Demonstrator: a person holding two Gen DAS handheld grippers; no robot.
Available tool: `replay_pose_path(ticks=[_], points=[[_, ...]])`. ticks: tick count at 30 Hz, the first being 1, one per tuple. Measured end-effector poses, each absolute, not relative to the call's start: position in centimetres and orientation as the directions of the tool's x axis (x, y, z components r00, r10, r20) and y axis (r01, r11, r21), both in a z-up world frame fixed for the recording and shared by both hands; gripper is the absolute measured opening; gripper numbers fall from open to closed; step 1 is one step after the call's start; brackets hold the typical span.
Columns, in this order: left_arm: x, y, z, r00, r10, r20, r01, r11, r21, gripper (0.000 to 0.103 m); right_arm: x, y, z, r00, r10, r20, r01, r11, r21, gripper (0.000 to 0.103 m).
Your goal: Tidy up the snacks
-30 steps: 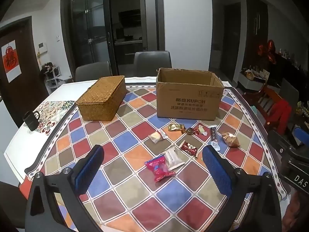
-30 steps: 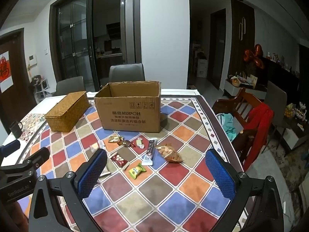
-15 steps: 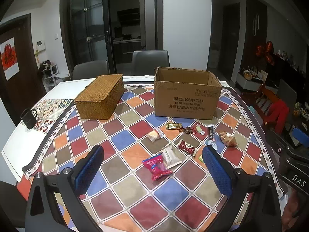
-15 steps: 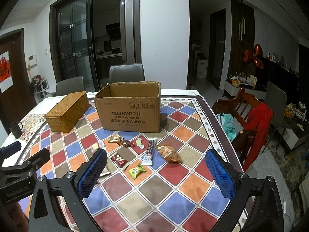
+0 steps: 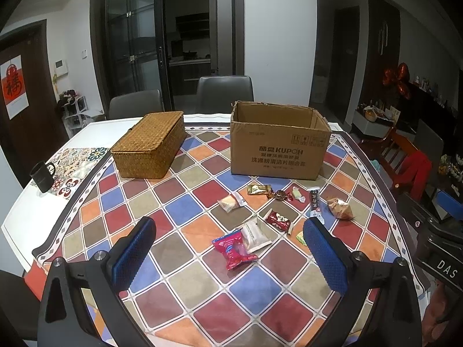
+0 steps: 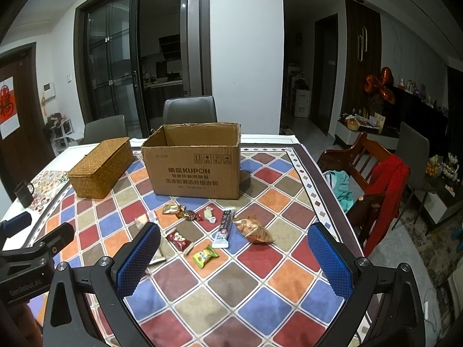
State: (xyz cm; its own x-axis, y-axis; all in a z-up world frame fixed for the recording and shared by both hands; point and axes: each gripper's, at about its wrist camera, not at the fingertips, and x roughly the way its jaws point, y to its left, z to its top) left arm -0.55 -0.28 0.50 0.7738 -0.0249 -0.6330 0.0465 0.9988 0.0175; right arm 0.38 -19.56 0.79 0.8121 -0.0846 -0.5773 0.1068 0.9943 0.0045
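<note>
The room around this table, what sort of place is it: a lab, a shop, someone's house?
Most likely a home dining room. A patterned table with chairs stands before glass sliding doors that open onto a kitchen, and a sideboard with household clutter lines the far wall.

The left tongs (image 5: 228, 248) are black angular frames with triangular cut-outs, silver screws at the joints, and blue pads (image 5: 134, 256) with a fine diamond grip pattern. The right tongs (image 6: 234, 256) are built the same, with black arms, silver screws and blue textured pads (image 6: 330, 263). Small pale lettering marks each body where it shows at the edge of the other's view.
</note>
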Motion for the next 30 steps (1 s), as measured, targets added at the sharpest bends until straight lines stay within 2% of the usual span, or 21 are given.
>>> replay_pose_path(ticks=[30], points=[[-1.3,0.5,1.3,0.784,-0.019,-0.621,0.027,1.0,0.004,0.103,-0.1,-19.4,1.5,0.822,-0.082,-0.563,0.1,0.995,0.0,0.103]])
